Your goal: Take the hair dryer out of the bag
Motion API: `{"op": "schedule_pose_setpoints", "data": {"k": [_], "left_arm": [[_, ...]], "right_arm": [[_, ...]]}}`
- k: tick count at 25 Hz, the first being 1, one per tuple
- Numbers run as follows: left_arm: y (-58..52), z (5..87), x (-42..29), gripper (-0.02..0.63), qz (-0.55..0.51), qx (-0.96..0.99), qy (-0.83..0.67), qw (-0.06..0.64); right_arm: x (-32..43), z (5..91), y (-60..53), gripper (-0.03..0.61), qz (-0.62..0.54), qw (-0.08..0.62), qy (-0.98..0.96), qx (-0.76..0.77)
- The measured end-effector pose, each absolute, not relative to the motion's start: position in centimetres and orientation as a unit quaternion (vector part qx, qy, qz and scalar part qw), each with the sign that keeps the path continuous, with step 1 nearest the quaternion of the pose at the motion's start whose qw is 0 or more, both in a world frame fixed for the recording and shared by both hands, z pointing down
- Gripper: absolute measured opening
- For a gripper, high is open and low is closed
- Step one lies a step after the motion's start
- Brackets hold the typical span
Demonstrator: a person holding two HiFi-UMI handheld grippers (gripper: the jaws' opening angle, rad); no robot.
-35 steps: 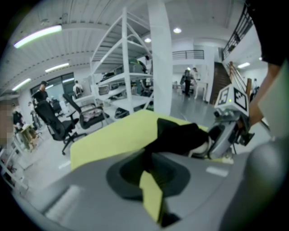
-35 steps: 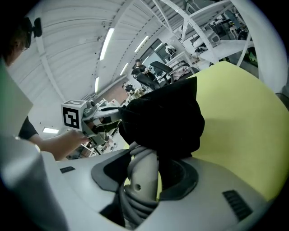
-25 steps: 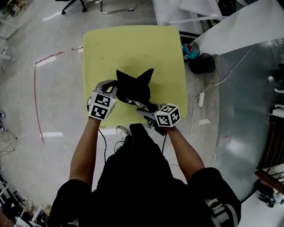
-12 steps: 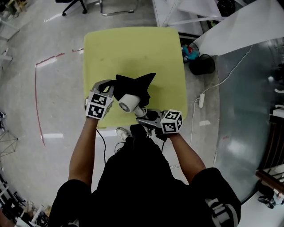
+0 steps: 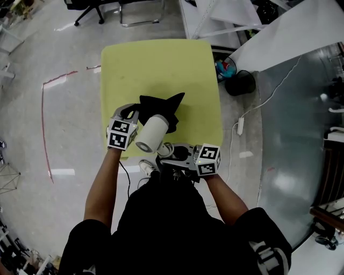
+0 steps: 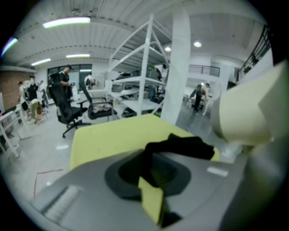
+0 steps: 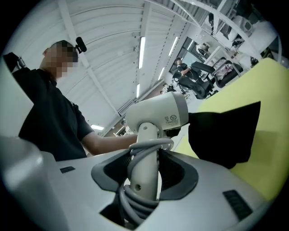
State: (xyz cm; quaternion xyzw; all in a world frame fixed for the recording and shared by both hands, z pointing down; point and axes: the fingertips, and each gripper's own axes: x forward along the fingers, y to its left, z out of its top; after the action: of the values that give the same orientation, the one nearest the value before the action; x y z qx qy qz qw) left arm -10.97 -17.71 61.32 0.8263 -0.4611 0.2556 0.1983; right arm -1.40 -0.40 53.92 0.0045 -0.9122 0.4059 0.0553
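A black cloth bag point(image 5: 163, 103) lies on the yellow table point(image 5: 161, 62). My left gripper point(image 5: 133, 111) pinches the bag's near edge; its jaws are opening slightly, with black fabric point(image 6: 183, 145) still between them at the left gripper point(image 6: 151, 180). The white hair dryer point(image 5: 152, 133) is outside the bag, raised above the table's front edge. My right gripper point(image 5: 165, 154) is shut on its handle, which has the grey cord wound round it. In the right gripper view the hair dryer point(image 7: 158, 113) stands up from the right gripper point(image 7: 144, 180), with the bag point(image 7: 226, 131) behind it.
A black bin point(image 5: 240, 81) and a white power strip point(image 5: 240, 126) with its cable sit on the floor right of the table. An office chair point(image 5: 86, 4) stands beyond the far edge. Red tape point(image 5: 45, 123) marks the floor at left. White shelving point(image 6: 149, 67) rises behind the table.
The hair dryer has come out of the bag and risen toward the person with my right gripper. The left gripper has stayed at the bag's edge.
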Motion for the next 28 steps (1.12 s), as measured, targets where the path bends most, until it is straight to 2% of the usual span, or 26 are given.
{"op": "schedule_pose_setpoints", "data": {"k": [2,8,13,17,20,26,28], "left_arm": [[-16.8,61.3,-10.2,0.056,0.252,0.833,-0.45,0.203],[-12.7,61.6,-9.2,0.2,0.24,0.835,-0.441,0.225],[-8.6,61.2,-8.8,0.224,0.234,0.839,-0.428,0.24],[-6.6,58.9,-8.7,0.224,0.219,0.844,-0.439,0.215],[-6.8,56.0,-10.1,0.205,0.17,0.839,-0.48,0.192],[-7.8,50.0,-12.3,0.011,0.079,0.819,-0.546,0.157],[-8.2,48.6,-12.5,0.008,0.069,0.819,-0.551,0.144]], "right_arm": [[-1.1,53.1,-1.2,0.184,0.393,0.044,-0.918,0.032],[1.1,53.2,-5.4,0.184,0.359,0.036,-0.915,0.18],[2.5,51.6,-8.4,0.184,0.337,0.0,-0.905,0.258],[3.2,50.3,-9.9,0.184,0.321,-0.02,-0.897,0.303],[2.9,49.2,-10.5,0.184,0.3,-0.024,-0.895,0.328],[2.6,46.3,-10.8,0.186,0.252,-0.031,-0.897,0.361],[2.5,45.3,-10.9,0.186,0.231,-0.03,-0.899,0.37]]}}
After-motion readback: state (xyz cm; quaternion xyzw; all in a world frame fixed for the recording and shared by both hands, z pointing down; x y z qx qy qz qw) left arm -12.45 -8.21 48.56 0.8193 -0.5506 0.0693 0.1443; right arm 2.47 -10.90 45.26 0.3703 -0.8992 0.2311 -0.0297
